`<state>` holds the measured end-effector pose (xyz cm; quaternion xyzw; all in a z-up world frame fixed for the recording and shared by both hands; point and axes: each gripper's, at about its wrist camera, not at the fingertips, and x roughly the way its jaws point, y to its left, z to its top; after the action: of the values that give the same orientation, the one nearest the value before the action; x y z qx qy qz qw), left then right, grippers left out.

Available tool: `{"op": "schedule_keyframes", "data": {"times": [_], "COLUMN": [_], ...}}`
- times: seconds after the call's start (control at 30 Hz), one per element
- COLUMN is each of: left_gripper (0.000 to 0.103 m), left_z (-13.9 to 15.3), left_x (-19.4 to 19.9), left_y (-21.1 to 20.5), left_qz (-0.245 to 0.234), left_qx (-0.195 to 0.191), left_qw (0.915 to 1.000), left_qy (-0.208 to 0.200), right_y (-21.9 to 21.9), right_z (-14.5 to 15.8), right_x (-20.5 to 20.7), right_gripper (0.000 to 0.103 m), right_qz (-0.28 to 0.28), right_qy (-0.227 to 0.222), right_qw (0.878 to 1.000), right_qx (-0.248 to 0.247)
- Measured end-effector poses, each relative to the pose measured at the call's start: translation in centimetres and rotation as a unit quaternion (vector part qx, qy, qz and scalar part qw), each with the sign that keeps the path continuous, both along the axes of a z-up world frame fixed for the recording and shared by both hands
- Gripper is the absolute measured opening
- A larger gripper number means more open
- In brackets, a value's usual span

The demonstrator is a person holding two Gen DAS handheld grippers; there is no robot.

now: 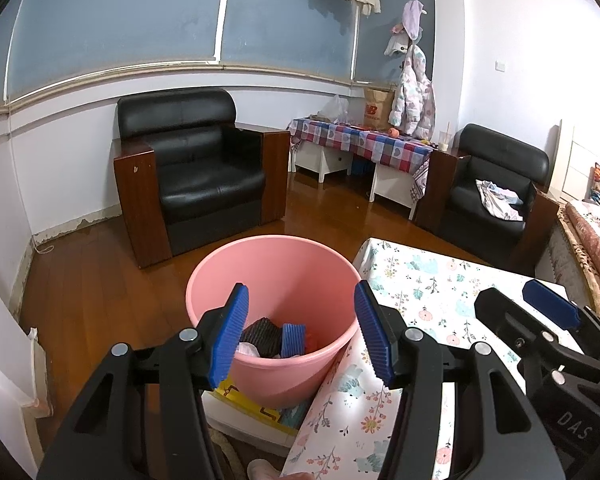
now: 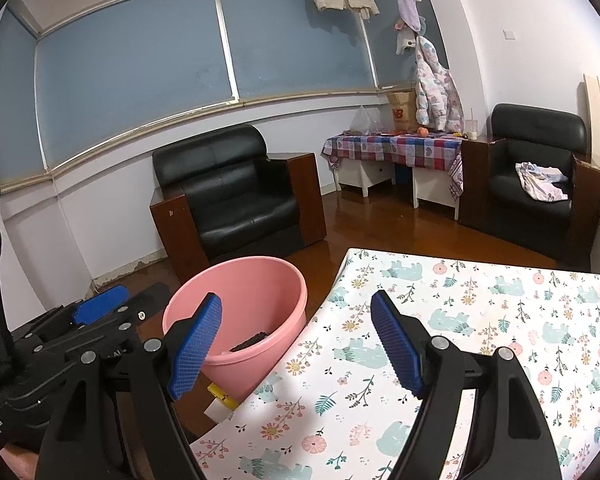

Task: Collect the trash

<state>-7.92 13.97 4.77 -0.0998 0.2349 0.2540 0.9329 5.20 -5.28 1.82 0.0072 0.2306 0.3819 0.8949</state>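
A pink bin [image 1: 276, 280] stands on the floor beside the table; it also shows in the right wrist view [image 2: 236, 300]. Inside lie a black foam net [image 1: 260, 336], a blue ribbed piece [image 1: 293, 339] and white scraps. My left gripper [image 1: 302, 334] is open and empty, held just above the bin's near rim. My right gripper [image 2: 296, 344] is open and empty over the table's left edge, beside the bin. Each gripper shows in the other's view: the right one [image 1: 552, 312] and the left one [image 2: 96, 308].
The table wears a floral cloth [image 2: 480, 320]. A black armchair [image 1: 196, 168] stands behind the bin, a second one [image 1: 496, 192] at the right. A checked side table [image 1: 360, 144] lines the far wall. A white box with yellow print [image 1: 244, 404] sits under the bin.
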Motion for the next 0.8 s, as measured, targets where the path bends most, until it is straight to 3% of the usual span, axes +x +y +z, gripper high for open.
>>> {"op": "schedule_keyframes", "data": {"times": [0.8], "left_gripper": [0.051], "left_z": [0.12], "left_x": [-0.01], "left_y": [0.13], "left_qz": [0.003], "left_qx": [0.003], "left_qw": [1.0000], "left_qy": [-0.003], "right_y": [0.10], "right_z": [-0.57], "right_x": [0.37], "right_gripper": [0.076], "right_qz": [0.001], "right_qy": [0.007], "right_qw": [1.000], "right_qx": [-0.003]}}
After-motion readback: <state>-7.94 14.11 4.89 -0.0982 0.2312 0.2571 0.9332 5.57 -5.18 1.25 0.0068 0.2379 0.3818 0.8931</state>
